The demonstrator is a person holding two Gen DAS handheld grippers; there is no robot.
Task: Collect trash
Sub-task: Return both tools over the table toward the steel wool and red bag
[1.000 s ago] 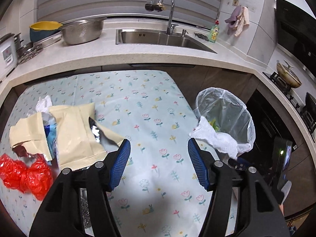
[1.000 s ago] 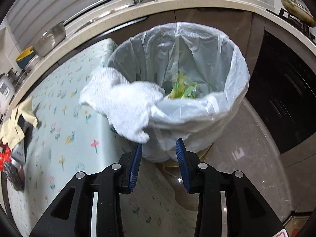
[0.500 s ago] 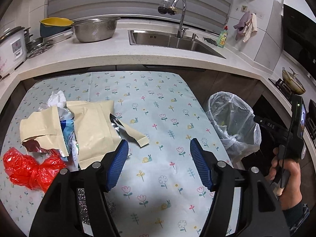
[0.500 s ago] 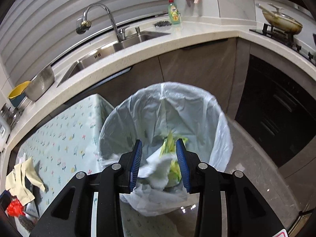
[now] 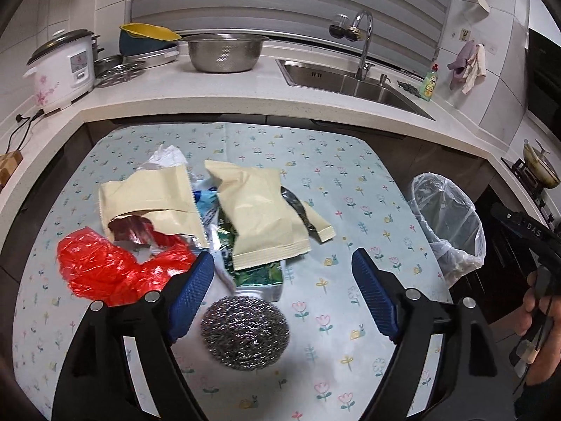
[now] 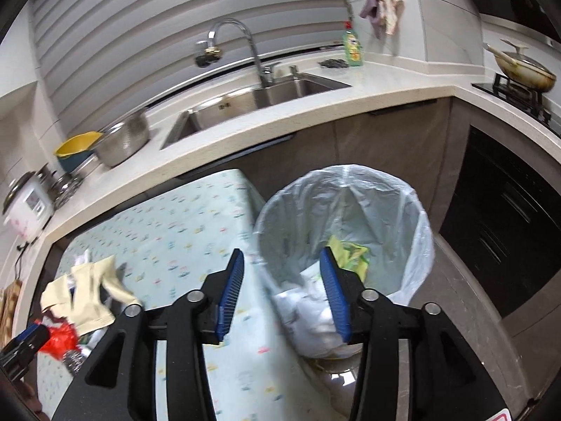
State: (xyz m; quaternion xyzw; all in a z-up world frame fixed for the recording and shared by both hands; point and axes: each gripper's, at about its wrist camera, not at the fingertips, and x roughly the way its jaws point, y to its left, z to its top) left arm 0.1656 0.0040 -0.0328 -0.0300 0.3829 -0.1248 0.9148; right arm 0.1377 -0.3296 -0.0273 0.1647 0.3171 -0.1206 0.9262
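**I brought the left hand-held gripper over the trash pile while the right one hung empty above the bin.**

My left hand-held gripper was opening, its blue pads wide apart, with nothing pressed between them; the steel scourer lay on the table just under the gap. Beyond it were the green wrapper, two beige pouches, and the red plastic bag beside my left pad. My right hand-held gripper was opening too and held nothing; the lined trash bin stood at the table's corner, with white paper and a yellow-green wrapper inside. To do the pick well, I judged I should lower the pads on both sides of one item, close firmly because foil is slippery, and lift it free of the pile.
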